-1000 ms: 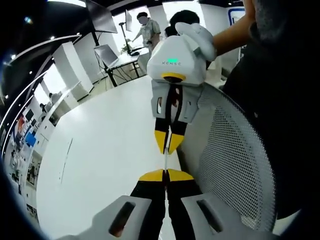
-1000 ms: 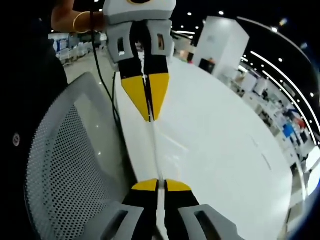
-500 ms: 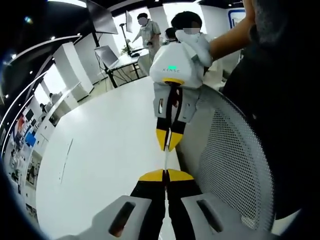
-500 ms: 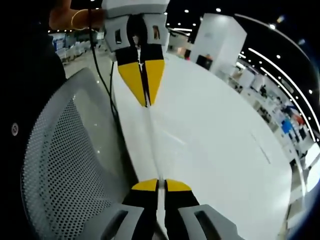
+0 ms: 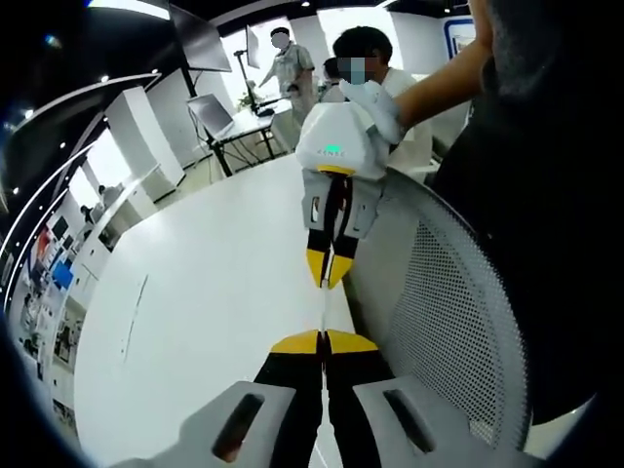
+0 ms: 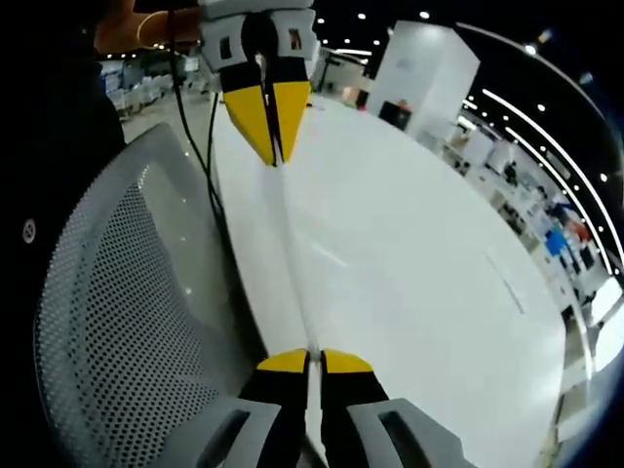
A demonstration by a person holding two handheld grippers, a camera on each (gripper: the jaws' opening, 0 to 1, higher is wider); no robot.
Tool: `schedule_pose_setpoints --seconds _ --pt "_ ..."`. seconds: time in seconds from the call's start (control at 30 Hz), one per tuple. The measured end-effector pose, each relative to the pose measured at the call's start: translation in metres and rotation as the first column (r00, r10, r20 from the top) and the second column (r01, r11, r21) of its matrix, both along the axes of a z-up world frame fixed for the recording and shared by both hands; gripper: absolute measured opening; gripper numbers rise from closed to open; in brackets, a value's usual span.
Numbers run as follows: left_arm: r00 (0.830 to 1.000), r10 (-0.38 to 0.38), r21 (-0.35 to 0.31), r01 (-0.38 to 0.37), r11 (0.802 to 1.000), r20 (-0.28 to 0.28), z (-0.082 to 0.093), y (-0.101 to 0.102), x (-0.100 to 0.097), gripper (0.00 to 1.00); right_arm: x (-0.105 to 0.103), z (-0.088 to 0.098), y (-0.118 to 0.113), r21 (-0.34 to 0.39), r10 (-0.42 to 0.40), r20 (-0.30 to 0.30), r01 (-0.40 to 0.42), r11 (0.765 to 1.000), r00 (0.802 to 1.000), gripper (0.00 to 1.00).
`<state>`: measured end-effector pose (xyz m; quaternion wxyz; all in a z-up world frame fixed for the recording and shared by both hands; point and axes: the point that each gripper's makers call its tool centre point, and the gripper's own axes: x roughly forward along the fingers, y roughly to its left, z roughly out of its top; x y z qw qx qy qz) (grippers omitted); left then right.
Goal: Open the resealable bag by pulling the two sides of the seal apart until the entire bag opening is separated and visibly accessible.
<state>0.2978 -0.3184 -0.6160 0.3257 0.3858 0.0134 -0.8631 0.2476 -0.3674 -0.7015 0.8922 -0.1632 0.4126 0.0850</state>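
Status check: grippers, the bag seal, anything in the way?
Left gripper and right gripper both shut on the bag, facing each other. Bag stretched edge-on between them above the white table; opening unreadable. Mesh chair back close alongside.

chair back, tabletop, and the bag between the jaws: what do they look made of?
Chair back: grey perforated mesh, likely plastic or fabric, with a matte look and a regular pattern of holes.
Tabletop: smooth white surface, probably laminate; its slight gloss catches light streaks.
Bag: seen edge-on as a thin, pale line stretched between the left gripper and right gripper. It is probably thin clear plastic film, though the view leaves that open.
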Motion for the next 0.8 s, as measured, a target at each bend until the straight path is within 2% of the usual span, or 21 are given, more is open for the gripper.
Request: schedule_pose_setpoints --seconds 0.27,0.43,0.8 --pt "1.0 -0.005 0.0 0.005 1.0 -0.006 0.0003 -0.0002 -0.0014 0.0 -0.0007 -0.0019 0.0009 -0.005 0.0 -0.007 0.0 1.0 1.0 0.0" --pt "1.0 -0.009 0.004 0.009 1.0 -0.013 0.0013 0.001 -0.0024 0.0 0.0003 0.0014 -0.0031 -0.005 -0.024 0.015 0.024 1.0 1.0 0.0" --pt "1.0 0.001 -0.005 -0.001 1.0 -0.012 0.0022 0.0011 -0.0014 0.0 -0.0004 0.0013 -0.0007 0.009 -0.015 0.018 0.015 1.0 1.0 0.0"
